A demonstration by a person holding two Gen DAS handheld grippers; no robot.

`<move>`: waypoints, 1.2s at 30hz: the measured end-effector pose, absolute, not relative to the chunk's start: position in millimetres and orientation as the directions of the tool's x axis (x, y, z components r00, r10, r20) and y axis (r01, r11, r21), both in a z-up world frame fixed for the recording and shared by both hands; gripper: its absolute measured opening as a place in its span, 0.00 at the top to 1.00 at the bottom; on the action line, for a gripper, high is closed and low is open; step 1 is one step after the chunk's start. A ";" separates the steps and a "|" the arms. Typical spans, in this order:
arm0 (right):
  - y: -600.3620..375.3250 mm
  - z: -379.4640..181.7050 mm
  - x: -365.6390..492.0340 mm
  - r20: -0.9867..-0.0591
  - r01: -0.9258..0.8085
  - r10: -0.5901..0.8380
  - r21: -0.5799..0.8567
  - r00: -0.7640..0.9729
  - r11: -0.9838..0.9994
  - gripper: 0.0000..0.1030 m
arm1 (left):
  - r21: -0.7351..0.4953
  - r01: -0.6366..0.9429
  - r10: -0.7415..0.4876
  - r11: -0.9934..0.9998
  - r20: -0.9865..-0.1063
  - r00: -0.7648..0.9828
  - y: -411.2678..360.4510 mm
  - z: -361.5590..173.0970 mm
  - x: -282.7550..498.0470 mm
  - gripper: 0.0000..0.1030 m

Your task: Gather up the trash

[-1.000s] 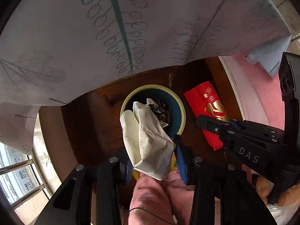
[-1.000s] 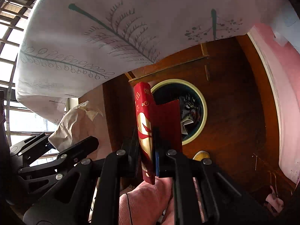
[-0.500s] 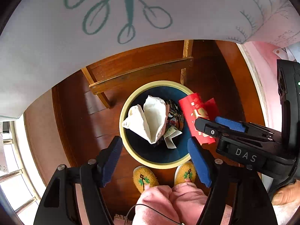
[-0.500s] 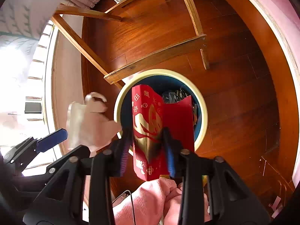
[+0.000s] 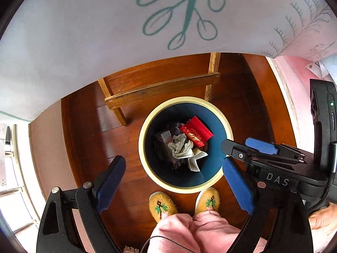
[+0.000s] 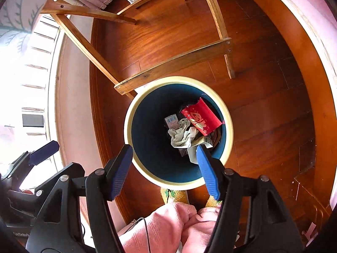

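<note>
A: Which step is it now?

B: The drop. The left gripper and right gripper are both empty, their jaws opening above the round dark-blue bin with cream rim.

A: And the trash?

B: The red paper envelope and crumpled white tissue lie inside, below the grippers. I judge that next they must go up for more.

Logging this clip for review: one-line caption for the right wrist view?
Right gripper opening, nothing between its jaws, above the bin holding a red envelope and crumpled paper.
</note>
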State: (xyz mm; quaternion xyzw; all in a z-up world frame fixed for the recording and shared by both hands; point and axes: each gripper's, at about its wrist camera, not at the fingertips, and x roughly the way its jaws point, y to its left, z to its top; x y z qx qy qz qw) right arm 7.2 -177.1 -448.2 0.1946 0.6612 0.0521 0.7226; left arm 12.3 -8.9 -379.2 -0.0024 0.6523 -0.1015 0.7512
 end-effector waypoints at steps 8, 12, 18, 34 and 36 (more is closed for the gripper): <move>-171.3 -412.0 -0.4 -0.940 0.162 0.306 0.330 0.152 0.930 0.42 | -0.135 0.130 -0.155 0.982 -0.974 0.163 1.4 -334.3 -2.5 0.09; -167.6 -380.1 -6.5 -0.938 0.144 0.305 0.328 0.162 0.933 0.41 | -0.114 0.092 -0.130 0.989 -0.974 0.188 9.9 -299.8 -9.6 0.09; -164.4 -311.3 -12.7 -0.935 0.115 0.296 0.322 0.198 0.940 0.38 | -0.096 0.023 -0.098 0.995 -0.960 0.264 25.9 -227.4 -17.0 0.09; -168.1 -94.5 -15.7 -0.887 -0.023 0.278 0.290 0.369 0.957 0.34 | -0.045 -0.015 -0.033 0.999 -0.880 0.474 26.7 -15.6 -35.8 0.09; -169.3 -70.7 -17.3 -0.880 -0.038 0.270 0.278 0.390 0.960 0.34 | -0.032 -0.016 -0.019 0.999 -0.867 0.498 26.3 8.7 -40.0 0.09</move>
